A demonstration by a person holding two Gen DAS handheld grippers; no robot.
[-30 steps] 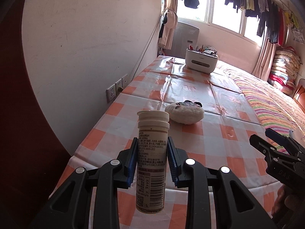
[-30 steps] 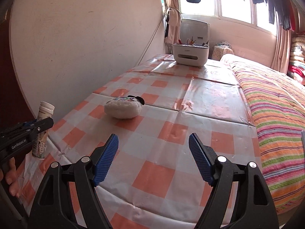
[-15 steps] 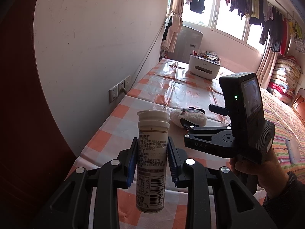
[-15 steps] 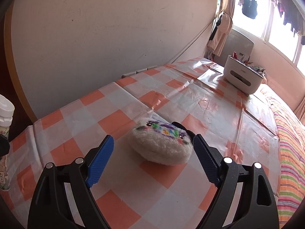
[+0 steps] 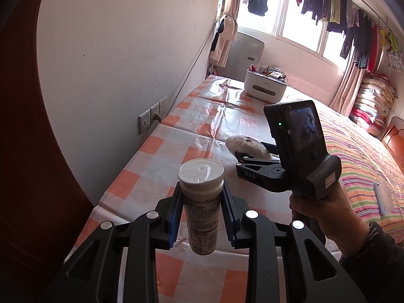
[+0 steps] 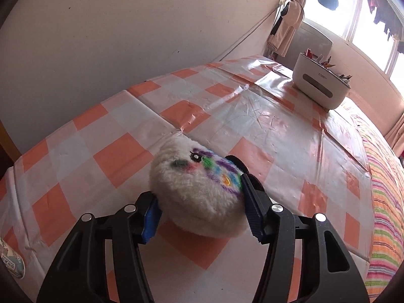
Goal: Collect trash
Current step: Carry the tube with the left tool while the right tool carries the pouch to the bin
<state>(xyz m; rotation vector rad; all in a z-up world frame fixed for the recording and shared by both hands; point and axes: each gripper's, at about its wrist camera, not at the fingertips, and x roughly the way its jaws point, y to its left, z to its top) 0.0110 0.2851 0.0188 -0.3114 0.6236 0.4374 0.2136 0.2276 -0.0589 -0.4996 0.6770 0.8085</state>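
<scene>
The left gripper (image 5: 202, 214), low in the centre of the left wrist view, is clamped on a small white-capped bottle (image 5: 202, 209) with a printed label. The bottle stands upright between the blue pads, its base hanging clear above the orange-and-white checked tablecloth (image 5: 151, 156).

To the right in that same view a person's hand (image 5: 325, 209) grips the handle of the right gripper, whose camera block carries a lit screen. Its fingers reach toward a fluffy white plush toy (image 5: 242, 144) lying on the cloth in the middle of the frame.

In the right wrist view the right gripper (image 6: 199, 209) sits low centre with the plush toy (image 6: 199, 194) between its two fingers. The jaws are closing: the right pad presses into the fur beside the bright stitched marks, and the left pad meets the toy's lower left flank. The toy rests on the tablecloth (image 6: 106, 156), near the crease in the plastic. At the far lower left edge of this frame a bit of the bottle's label (image 6: 11, 262) shows.

In the upper right of the frame, well apart from the toy, a white storage box (image 6: 320, 85) with small things sticking out of its top stands at the far end of the table. A striped bedspread (image 6: 386, 202) runs along the right edge.
</scene>
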